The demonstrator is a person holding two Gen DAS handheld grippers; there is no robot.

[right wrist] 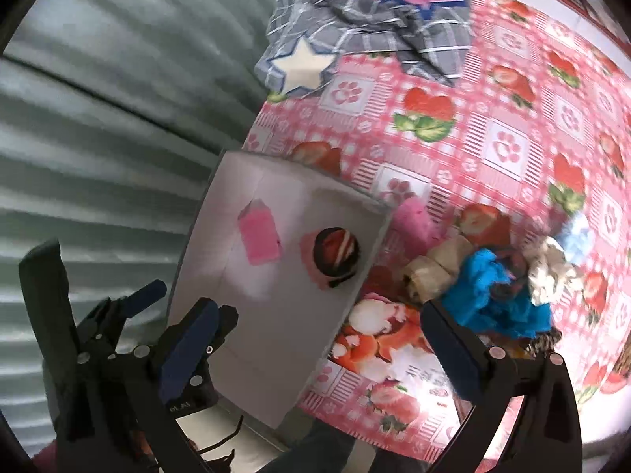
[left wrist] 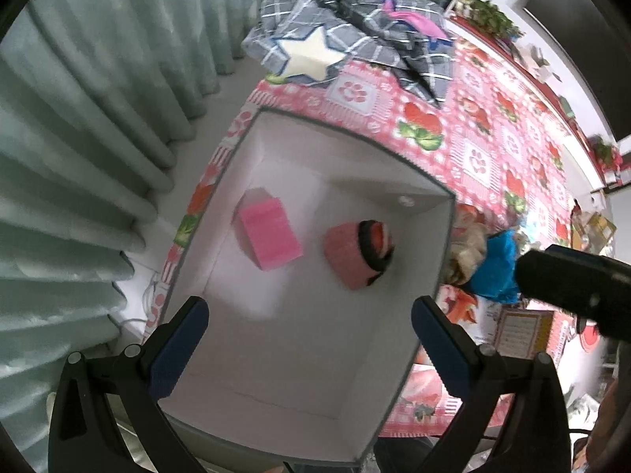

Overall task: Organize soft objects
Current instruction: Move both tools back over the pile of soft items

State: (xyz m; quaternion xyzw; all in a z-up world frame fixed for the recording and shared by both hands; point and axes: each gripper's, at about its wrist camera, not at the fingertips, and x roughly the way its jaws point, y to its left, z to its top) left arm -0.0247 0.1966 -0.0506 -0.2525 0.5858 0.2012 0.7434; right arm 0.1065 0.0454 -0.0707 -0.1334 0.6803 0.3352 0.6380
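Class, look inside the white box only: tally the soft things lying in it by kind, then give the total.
Pink foam block: 1
Pink roll with a dark striped end: 1
Total in the white box: 2

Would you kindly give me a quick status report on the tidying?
Both tongs, left and right, open, empty. Pink block and pink roll lying apart in white box. Blue fluffy piece and others outside on tablecloth. Nothing blocking.
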